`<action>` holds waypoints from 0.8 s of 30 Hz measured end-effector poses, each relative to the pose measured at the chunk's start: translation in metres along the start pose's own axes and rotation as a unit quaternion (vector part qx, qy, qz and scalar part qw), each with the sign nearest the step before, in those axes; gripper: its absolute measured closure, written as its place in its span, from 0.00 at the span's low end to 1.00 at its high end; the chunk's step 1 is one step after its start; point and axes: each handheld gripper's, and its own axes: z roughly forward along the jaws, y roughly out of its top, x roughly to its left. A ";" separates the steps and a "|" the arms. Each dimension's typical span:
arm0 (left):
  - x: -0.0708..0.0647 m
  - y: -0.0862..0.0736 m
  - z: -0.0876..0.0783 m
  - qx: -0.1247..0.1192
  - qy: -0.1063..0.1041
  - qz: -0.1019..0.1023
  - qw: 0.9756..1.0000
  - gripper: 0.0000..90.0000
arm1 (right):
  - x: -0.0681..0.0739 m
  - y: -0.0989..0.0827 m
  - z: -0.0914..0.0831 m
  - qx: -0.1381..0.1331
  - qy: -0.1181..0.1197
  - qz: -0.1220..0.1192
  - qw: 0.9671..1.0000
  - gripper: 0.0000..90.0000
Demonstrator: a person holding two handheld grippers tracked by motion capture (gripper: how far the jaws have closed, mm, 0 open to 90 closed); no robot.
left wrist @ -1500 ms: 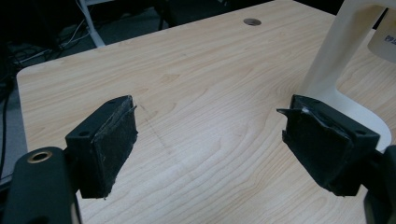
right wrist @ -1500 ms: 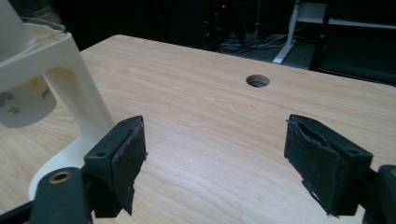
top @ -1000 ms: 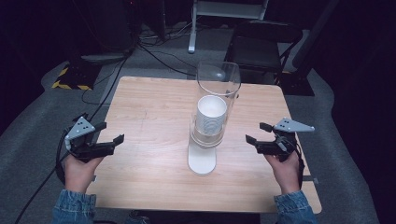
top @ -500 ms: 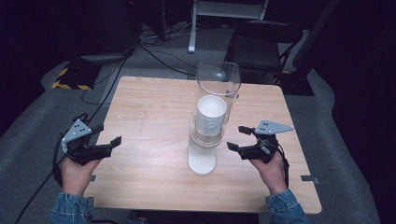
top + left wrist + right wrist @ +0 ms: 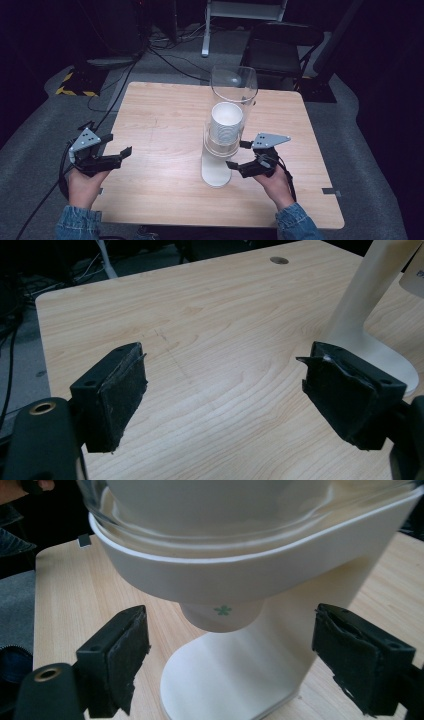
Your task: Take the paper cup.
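- Left gripper: black, grey three-cornered plate w/ dark holes, black cable.
- Right gripper: same build.
- Blue denim sleeves on both arms.

High view looks down; both gripper views, low, share the stand.

I work at a pale, square wooden table with rounded corners; a small round hole sits near its far edge. The table stands on grey carpet. Beyond the far edge, to my right, is a black folding chair, and beside it the foot of a white metal frame. Black cables trail across the floor there. At far left lies a yellow-and-black striped strip.
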 end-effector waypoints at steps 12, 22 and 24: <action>0.003 -0.003 0.003 0.006 0.000 -0.004 1.000 0.19 | -0.001 -0.005 0.032 -0.021 0.018 0.028 0.999 0.18; 0.003 -0.004 0.004 0.007 -0.002 -0.006 1.000 0.19 | 0.000 -0.007 0.040 -0.080 0.009 0.033 0.996 0.28; 0.003 -0.004 0.004 0.007 -0.001 -0.007 1.000 0.19 | 0.000 -0.007 0.040 -0.082 0.011 0.029 0.996 0.32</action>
